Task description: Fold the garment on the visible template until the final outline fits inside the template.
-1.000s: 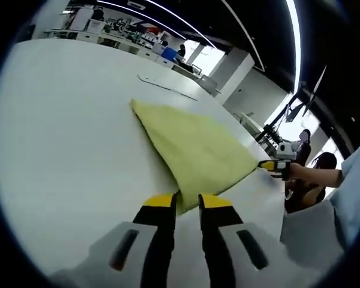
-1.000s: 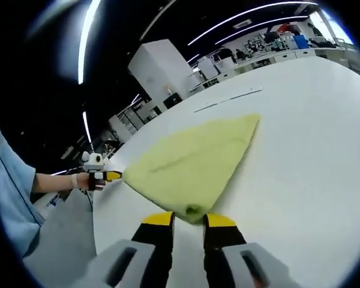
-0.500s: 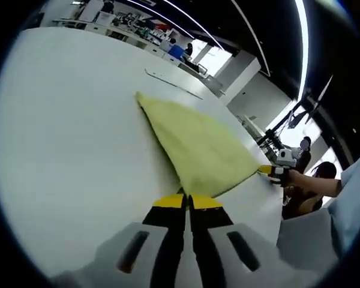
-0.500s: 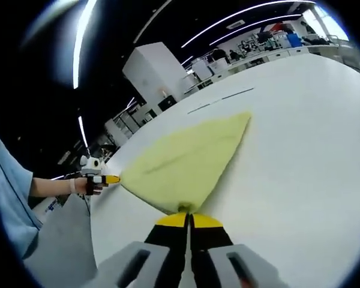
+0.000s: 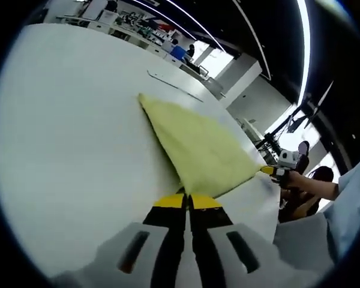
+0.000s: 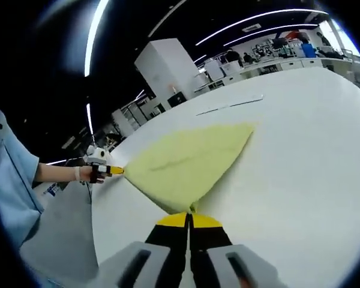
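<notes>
Both tools are pinching near corners of the yellow garment on the white surface.

In the left gripper view, the left tool (image 5: 187, 201) is clamping the nearest corner of the garment (image 5: 195, 147), jaws pressed together on it, while the right tool (image 5: 269, 171) is gripping the neighbouring corner, apparently so one edge can be carried over. In the right gripper view, the right tool (image 6: 189, 217) is nipping its corner of the garment (image 6: 183, 162); the left tool (image 6: 113, 170) is gripping the other. A thin template line (image 6: 231, 105) is lying beyond, on the surface (image 6: 300, 168).
</notes>
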The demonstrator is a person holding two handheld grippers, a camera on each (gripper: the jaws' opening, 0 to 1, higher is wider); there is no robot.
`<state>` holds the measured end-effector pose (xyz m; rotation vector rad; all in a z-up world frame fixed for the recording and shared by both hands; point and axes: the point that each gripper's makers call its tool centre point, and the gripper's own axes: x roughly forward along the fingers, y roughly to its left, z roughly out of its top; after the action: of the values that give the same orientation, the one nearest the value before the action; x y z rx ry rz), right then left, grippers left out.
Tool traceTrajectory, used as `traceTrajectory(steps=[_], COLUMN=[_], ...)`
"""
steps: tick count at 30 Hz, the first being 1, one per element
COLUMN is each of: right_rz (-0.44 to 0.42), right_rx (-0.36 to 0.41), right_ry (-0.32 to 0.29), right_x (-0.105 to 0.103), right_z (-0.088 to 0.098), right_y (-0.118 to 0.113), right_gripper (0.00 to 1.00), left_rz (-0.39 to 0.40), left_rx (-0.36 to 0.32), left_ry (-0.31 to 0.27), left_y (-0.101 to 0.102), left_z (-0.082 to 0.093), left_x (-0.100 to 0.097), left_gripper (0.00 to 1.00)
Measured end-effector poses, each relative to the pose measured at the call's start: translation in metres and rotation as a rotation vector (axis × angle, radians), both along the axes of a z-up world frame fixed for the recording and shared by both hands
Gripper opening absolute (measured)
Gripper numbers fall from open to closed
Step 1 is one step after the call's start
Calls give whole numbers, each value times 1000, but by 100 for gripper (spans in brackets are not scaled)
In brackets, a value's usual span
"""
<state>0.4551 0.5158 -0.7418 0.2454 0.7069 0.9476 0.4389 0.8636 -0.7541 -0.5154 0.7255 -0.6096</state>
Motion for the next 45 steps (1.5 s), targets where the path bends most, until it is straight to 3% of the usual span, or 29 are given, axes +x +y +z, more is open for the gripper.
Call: traceTrajectory(steps=[11, 29, 41, 45], right_rz=[24, 17, 22, 18], right_rx=[8, 37, 40, 52], right_ry=[22, 47, 49, 57], right_x=[-16, -66, -65, -65], right_z=[-2, -7, -8, -6], right_y=[2, -3, -2, -1], right_gripper=[0, 0, 0, 0], left_rz=[-14, -54, -31, -31], left_rx=[9, -8, -26, -24], left_ry=[14, 61, 77, 58], left_y=[0, -4, -7, -8], left_z=[1, -5, -4, -4], left_x=[-15, -71, -69, -69], left_gripper=[0, 0, 0, 0])
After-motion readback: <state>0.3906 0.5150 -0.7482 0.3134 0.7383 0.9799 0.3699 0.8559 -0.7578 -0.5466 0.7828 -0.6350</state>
